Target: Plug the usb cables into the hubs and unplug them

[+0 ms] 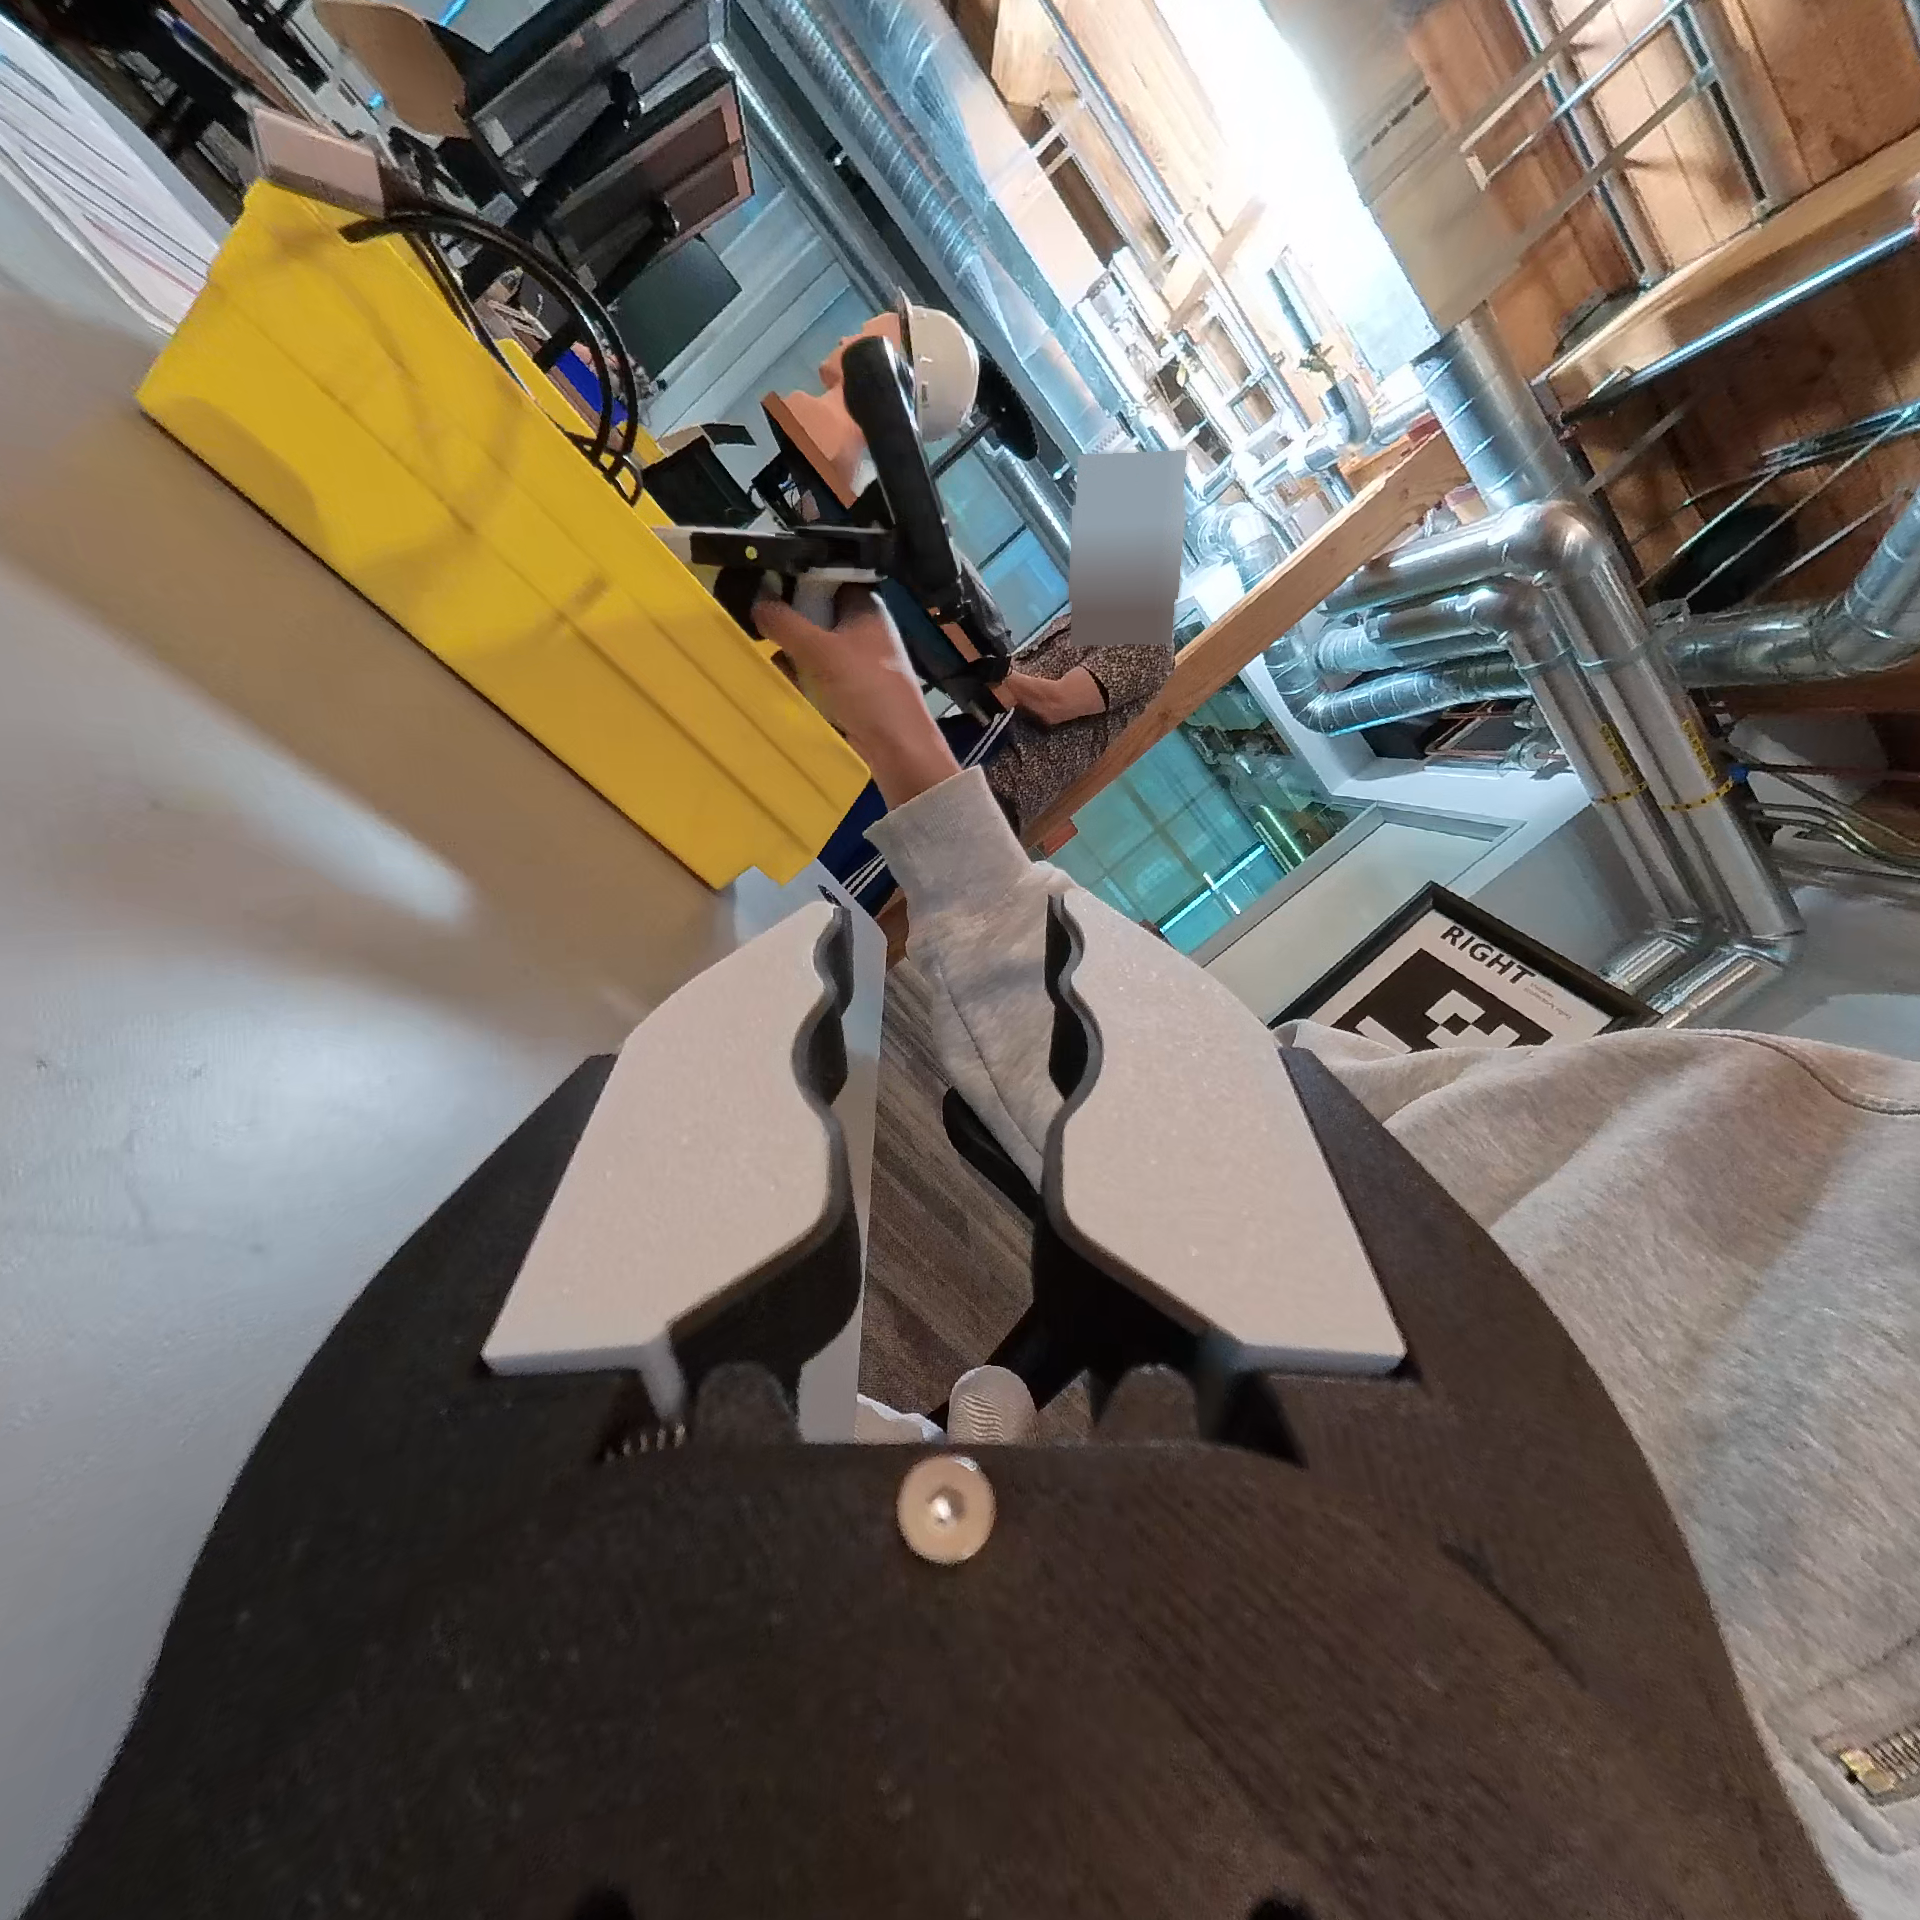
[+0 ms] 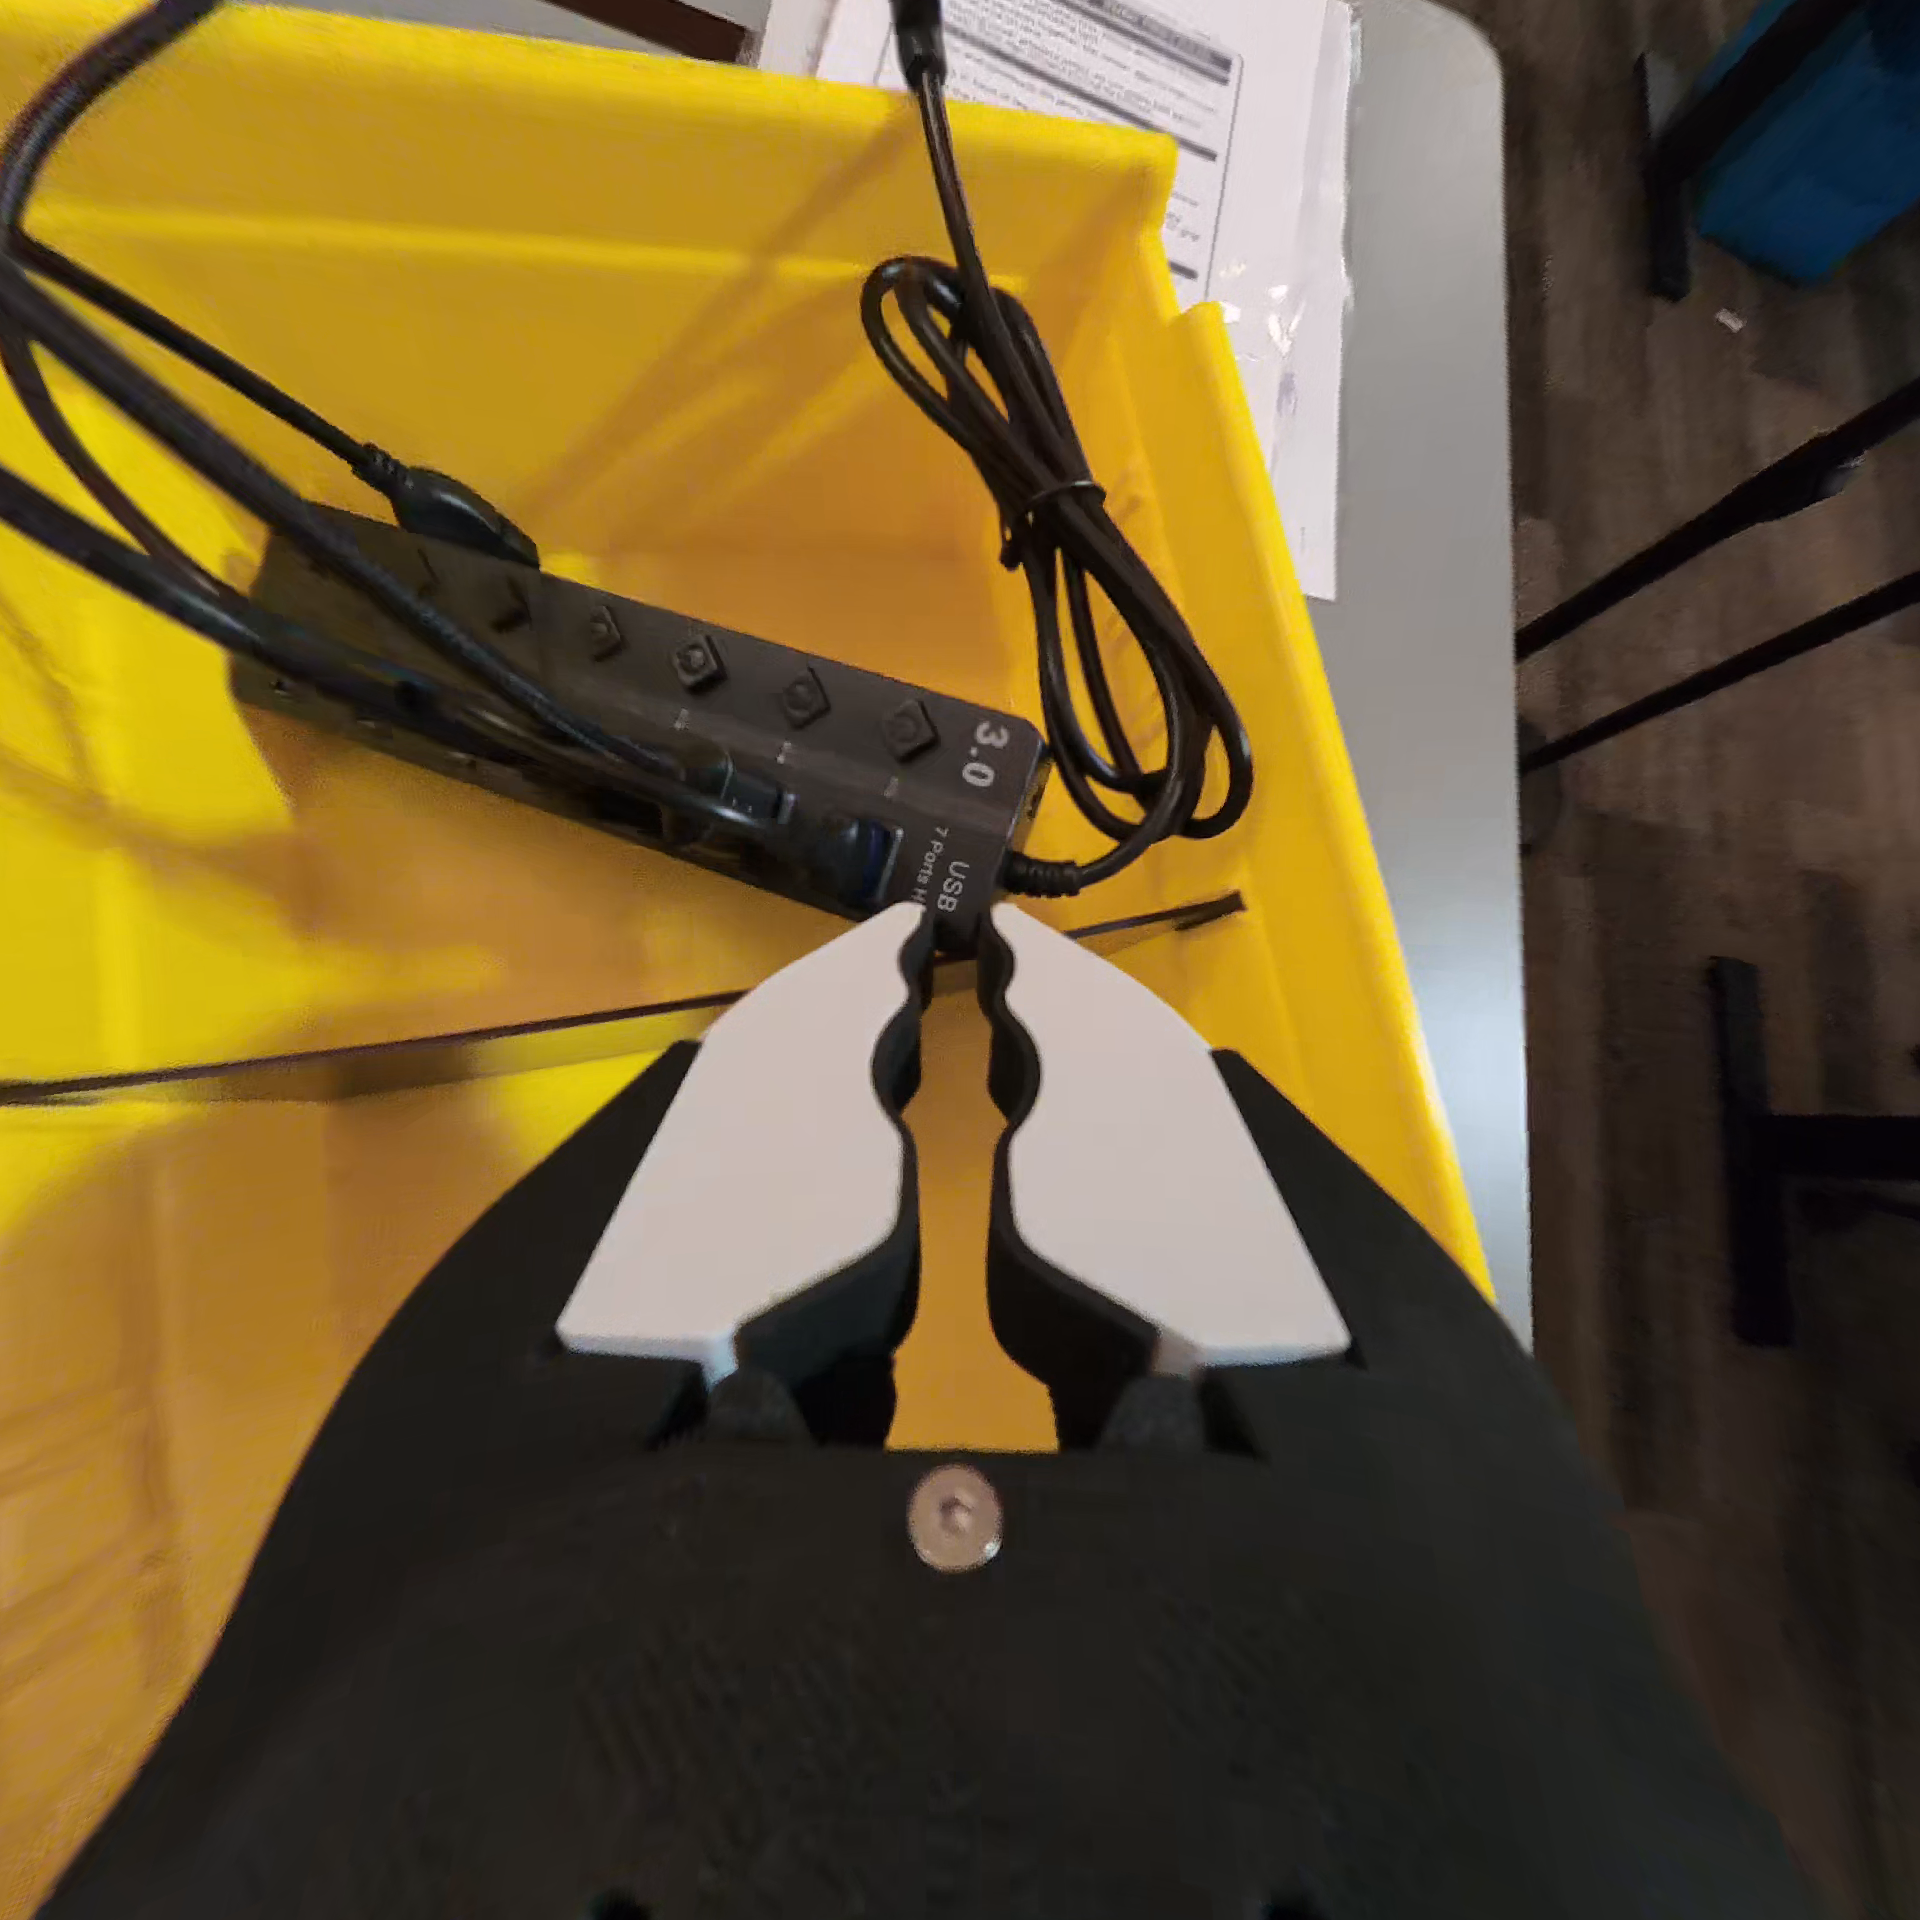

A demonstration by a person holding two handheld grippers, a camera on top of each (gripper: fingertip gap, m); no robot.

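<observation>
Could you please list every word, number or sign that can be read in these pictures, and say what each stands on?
I don't copy out writing, so here is what bears it:
Long black USB hub in the yellow plastic bin: white print at its near end, legible.
White paper sheet beyond the bin: fine print, too small.
Black-framed black-and-white marker board: one legible word.
Small tag on the grey sweatshirt: blurred.

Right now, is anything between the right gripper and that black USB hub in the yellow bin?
Nothing visible. The right gripper has its fingertips right at the near end of the USB hub, with a narrow gap between them. The plugged cables cross the hub farther left, and the coiled cord lies beyond it in the yellow bin.
</observation>
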